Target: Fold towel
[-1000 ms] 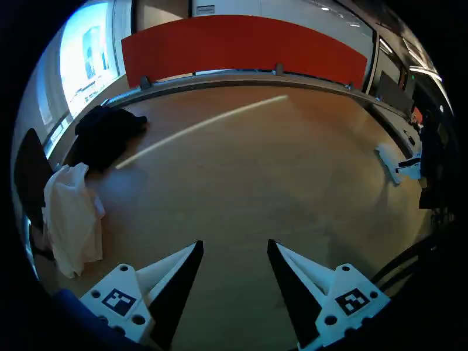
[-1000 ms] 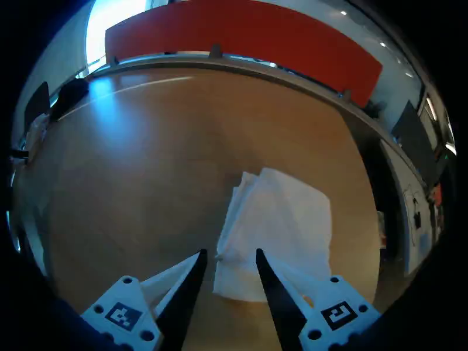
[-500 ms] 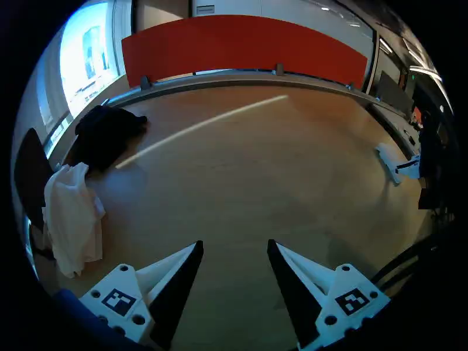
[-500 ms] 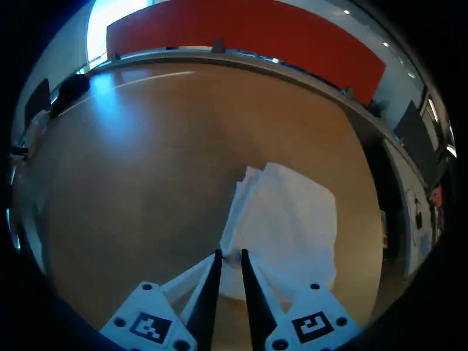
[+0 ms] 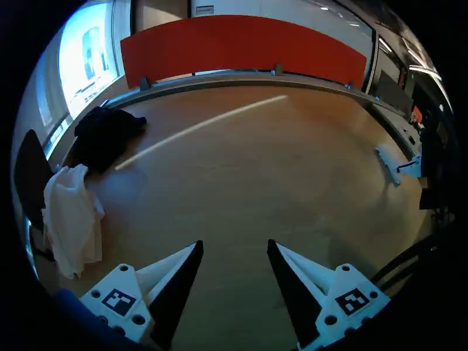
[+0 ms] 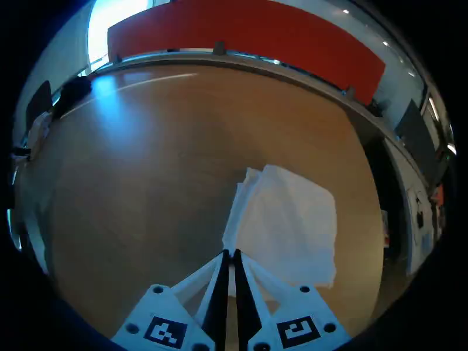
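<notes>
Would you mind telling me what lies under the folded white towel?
The wooden table; the towel lies on it. Whatever sits beneath its layers is covered.

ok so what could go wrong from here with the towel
1. The right claw is shut on just the near edge of the towel; such a thin bite could slip when lifted.
2. The towel lies in fanned layers, so the claw may hold only some, and the rest could splay.
3. The left claw is open over the table, away from the towel; a one-sided pull could skew the fold.
</notes>
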